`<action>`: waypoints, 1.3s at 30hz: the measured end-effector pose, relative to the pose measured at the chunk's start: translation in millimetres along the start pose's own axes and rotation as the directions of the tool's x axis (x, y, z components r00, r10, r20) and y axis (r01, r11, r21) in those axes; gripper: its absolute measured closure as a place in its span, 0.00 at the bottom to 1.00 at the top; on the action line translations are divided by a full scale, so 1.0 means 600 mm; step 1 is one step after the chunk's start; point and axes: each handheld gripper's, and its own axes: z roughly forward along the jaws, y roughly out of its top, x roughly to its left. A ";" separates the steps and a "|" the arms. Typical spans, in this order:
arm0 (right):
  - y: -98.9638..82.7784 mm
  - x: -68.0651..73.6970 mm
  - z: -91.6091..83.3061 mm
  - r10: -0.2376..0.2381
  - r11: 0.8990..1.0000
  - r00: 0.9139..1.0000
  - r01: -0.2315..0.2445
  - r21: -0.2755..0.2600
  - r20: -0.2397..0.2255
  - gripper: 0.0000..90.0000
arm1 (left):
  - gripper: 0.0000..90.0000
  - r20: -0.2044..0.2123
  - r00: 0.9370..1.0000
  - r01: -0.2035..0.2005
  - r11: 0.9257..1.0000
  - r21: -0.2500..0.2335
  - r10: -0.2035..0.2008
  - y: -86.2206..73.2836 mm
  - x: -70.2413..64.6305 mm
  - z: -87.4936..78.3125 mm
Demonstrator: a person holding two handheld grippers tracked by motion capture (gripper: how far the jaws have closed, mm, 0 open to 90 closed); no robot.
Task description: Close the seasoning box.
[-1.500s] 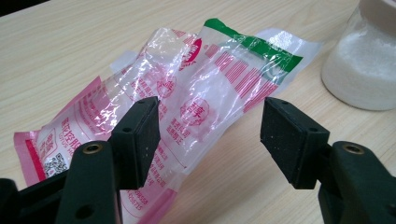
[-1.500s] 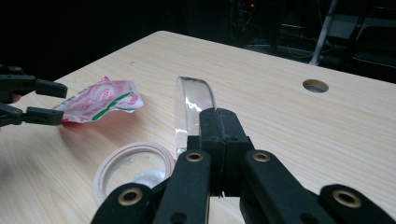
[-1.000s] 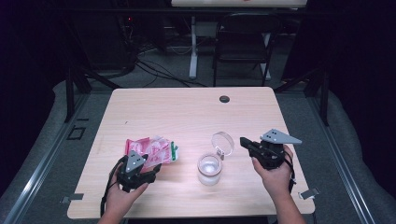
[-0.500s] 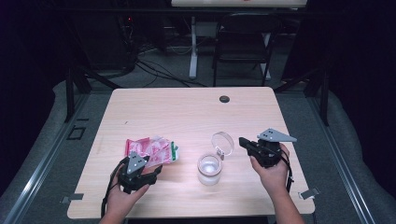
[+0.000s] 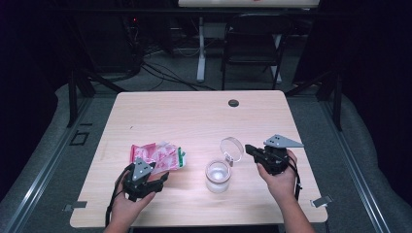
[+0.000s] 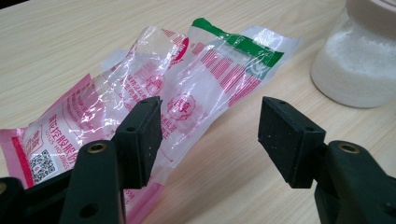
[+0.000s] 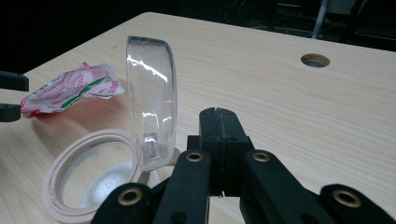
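Hovering low over the desk [image 5: 194,116], the left tool [image 6: 210,123] stands with its jaws spread wide and nothing between them, the crinkled pink and clear packet [image 6: 140,98] lying flat just past the tips; 1 jaw overlaps the packet's edge in the left gripper view, though I can't tell if it touches. Over on the other side, the right tool [image 7: 218,121] is clenched tight on itself, jaws together, holding nothing, and parked just beside the jar's hinged clear lid [image 7: 152,100], which stands flipped up. The jar [image 5: 217,175] sits open near the front of the desk between the 2 hands, white powder showing in the bottom.

Reading the step: the jar looks ready, lid up, and the packet is the next thing to be picked, so this seems to be the approach for a grab. The next move calls for the left tool to ease forward, get both jaws around a firm edge of that slippery film, then close. Thin plastic like that may slide or crumple, so a pinch near the sealed end looks safest.
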 end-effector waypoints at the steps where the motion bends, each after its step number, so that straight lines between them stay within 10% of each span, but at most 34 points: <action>1: 0.000 0.000 0.000 -0.003 1.000 1.000 0.003 0.002 0.001 1.00 | 0.44 0.000 1.000 0.001 1.000 0.000 -0.001 0.000 0.000 0.000; 39: 0.004 0.009 0.004 -0.007 1.000 1.000 0.007 -0.003 -0.023 1.00 | 0.45 0.001 1.000 0.011 1.000 -0.002 -0.011 -0.001 0.001 0.000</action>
